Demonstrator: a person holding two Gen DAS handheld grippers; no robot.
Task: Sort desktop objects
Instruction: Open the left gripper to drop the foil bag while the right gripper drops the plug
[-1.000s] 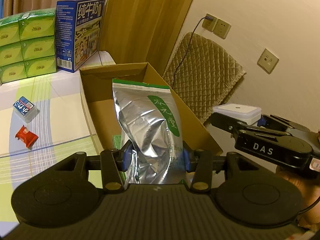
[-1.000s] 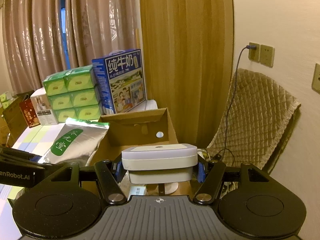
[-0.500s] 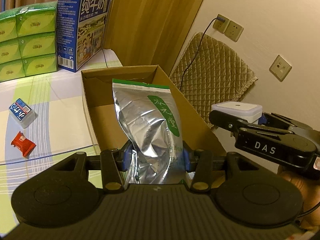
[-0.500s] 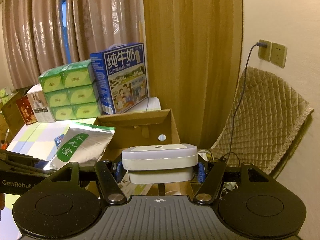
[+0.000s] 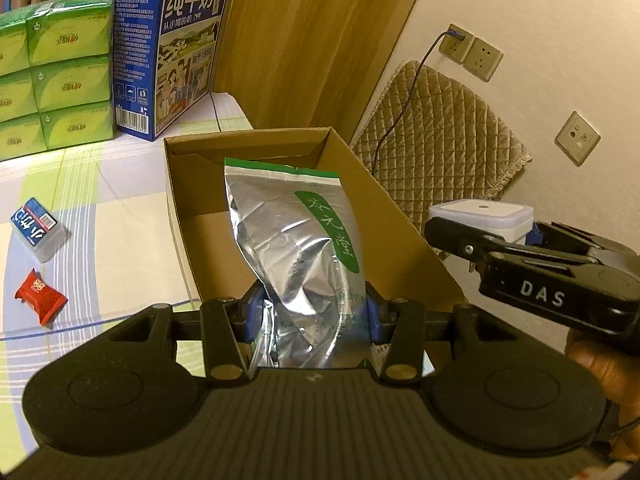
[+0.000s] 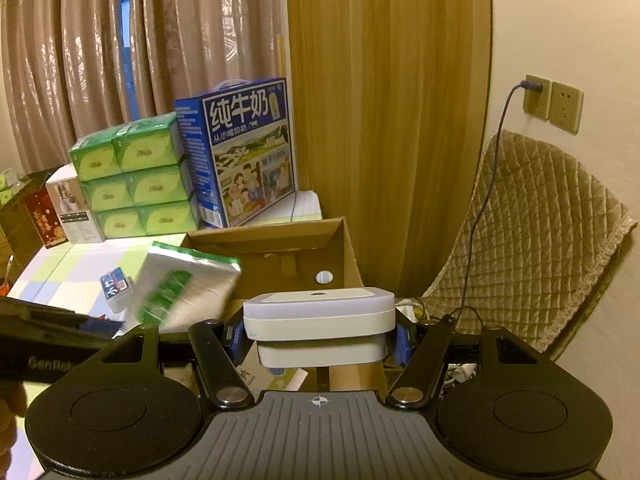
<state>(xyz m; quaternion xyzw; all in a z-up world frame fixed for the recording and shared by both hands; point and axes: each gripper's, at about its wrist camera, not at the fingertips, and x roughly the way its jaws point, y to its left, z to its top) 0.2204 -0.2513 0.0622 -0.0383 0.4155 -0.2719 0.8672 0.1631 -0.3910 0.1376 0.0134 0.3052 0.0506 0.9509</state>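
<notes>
Silver tea pouch (image 5: 296, 248) pinched upright in left gripper (image 5: 310, 314), hanging over open cardboard box (image 5: 400, 216). White lidded container (image 6: 320, 326) clamped in right gripper (image 6: 320, 344), just right of the box. Neither dropped in yet. Still loose on the checked tablecloth (image 5: 120, 216): tissue pack (image 5: 36, 228), red candy (image 5: 40, 296). Versus a second ago: both grippers closer to the box and lower, grips unchanged.

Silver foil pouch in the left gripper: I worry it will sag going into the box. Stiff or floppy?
The silver foil pouch is probably semi-floppy: it creases where the left gripper pinches it, yet stands upright. Its glossy film may be slippery. It likely slumps in the cardboard box.
</notes>
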